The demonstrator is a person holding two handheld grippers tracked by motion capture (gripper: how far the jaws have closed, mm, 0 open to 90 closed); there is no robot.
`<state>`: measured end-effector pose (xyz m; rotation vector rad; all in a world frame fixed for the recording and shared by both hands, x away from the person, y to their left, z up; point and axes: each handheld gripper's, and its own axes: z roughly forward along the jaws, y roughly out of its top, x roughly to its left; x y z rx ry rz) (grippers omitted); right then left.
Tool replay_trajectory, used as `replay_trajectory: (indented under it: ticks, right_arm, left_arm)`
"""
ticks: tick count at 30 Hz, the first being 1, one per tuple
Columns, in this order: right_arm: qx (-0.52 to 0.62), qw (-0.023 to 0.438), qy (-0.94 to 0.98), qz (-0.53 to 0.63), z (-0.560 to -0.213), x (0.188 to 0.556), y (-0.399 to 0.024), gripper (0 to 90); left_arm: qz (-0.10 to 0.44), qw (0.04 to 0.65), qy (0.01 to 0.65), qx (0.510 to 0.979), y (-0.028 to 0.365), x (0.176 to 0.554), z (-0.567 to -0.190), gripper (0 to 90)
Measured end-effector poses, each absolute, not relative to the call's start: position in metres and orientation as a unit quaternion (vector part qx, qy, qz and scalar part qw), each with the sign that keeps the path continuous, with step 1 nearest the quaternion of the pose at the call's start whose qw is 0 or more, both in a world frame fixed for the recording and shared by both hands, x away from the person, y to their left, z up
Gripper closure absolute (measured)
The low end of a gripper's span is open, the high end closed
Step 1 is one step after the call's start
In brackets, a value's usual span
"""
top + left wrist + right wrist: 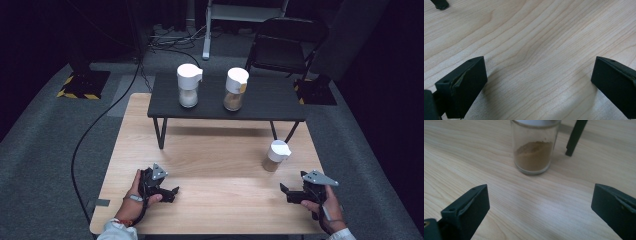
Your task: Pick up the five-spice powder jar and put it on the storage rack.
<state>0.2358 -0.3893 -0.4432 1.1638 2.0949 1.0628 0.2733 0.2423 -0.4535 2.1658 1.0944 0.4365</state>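
Three glass jars with white lids are in the high view. One holding white powder (188,86) and one holding brown powder (235,90) stand on a low black shelf (270,102) at the back of the wooden table. A third jar of brown powder (276,156) (534,150) stands on the wood at the right. My right gripper (285,193) (540,200) is open, just in front of that jar and apart from it. My left gripper (174,192) (539,75) is open near the front left, over bare wood, with nothing between its jaws.
The shelf's thin black legs (161,132) (575,137) stand on the light wooden table (215,160); one is just behind the right jar. A dark tip (440,3) pokes into the left gripper view's top corner. A folding chair (285,45) and cables lie beyond.
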Motion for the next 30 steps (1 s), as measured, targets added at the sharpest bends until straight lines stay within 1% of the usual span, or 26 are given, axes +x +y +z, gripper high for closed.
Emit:
replay_trajectory:
  ticks: [17,30]
  right_arm:
    - [0.417,0.262,0.767,0.41,-0.44,0.244,-0.381,1.3]
    - [0.424,0.256,0.763,0.416,-0.44,0.257,-0.38,1.2]
  left_arm:
    - [0.167,0.332,0.42,0.828,0.242,0.273,-0.454,0.0]
    - [0.167,0.331,0.421,0.828,0.241,0.273,-0.453,0.1]
